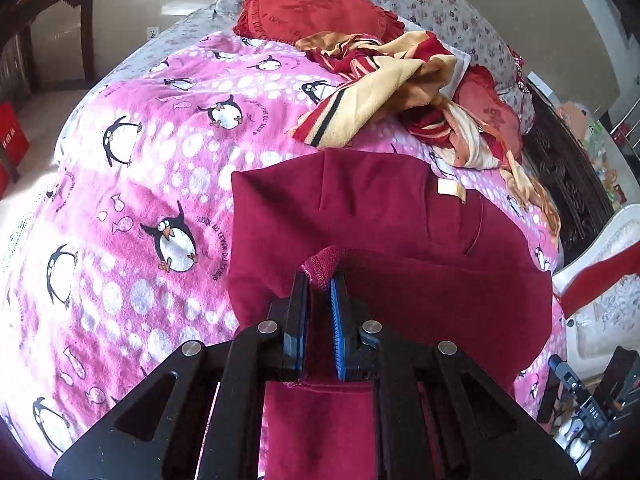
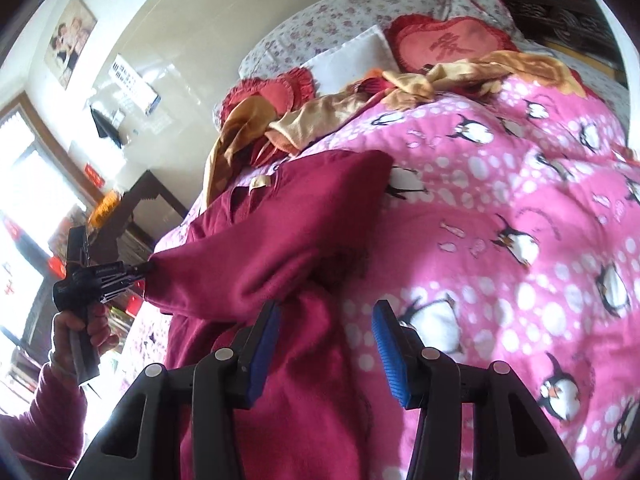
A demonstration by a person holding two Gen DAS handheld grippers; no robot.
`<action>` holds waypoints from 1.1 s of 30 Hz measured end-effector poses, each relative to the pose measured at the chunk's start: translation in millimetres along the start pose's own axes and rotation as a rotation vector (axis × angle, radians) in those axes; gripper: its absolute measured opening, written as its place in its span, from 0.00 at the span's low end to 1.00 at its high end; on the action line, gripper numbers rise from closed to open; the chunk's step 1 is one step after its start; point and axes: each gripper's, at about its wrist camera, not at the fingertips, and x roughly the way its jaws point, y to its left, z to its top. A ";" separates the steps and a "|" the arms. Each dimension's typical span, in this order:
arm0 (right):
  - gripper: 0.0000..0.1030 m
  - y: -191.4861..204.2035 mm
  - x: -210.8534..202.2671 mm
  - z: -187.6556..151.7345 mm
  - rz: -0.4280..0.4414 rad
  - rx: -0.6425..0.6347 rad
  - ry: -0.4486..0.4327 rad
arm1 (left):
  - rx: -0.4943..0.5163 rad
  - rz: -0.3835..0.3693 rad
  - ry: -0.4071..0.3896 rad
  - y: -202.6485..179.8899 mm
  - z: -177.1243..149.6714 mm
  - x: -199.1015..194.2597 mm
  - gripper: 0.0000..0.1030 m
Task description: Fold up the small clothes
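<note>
A maroon garment (image 1: 400, 240) lies on a pink penguin blanket (image 1: 140, 160), with a small cream label (image 1: 450, 189) near its far edge. My left gripper (image 1: 320, 280) is shut on a hemmed edge of the garment and lifts it over the rest of the cloth. In the right wrist view the left gripper (image 2: 146, 269) shows at the left, pulling the garment (image 2: 260, 248) taut. My right gripper (image 2: 326, 312) is open and empty just above the garment's near part, its blue pads (image 2: 386, 344) apart.
A crumpled red and cream striped cloth (image 1: 380, 92) lies beyond the garment. Red heart pillows (image 1: 312, 4) and floral pillows (image 2: 320, 28) sit at the bed's head. A dark carved headboard (image 1: 568, 184) and white furniture (image 1: 600, 280) are at the right.
</note>
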 end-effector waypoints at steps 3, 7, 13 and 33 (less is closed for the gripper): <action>0.48 13.0 20.2 5.6 -0.006 -0.046 0.050 | -0.034 -0.018 -0.008 4.4 7.3 -2.0 0.09; 0.48 25.4 52.6 0.5 -0.068 -0.131 0.148 | -0.038 -0.027 -0.054 3.5 24.8 -14.5 0.09; 0.07 10.1 76.7 4.2 0.007 -0.044 0.085 | -0.055 -0.005 -0.112 6.8 44.0 -31.0 0.09; 0.35 49.5 55.0 15.1 -0.292 -0.340 0.042 | -0.066 0.037 -0.043 13.4 24.0 -9.1 0.09</action>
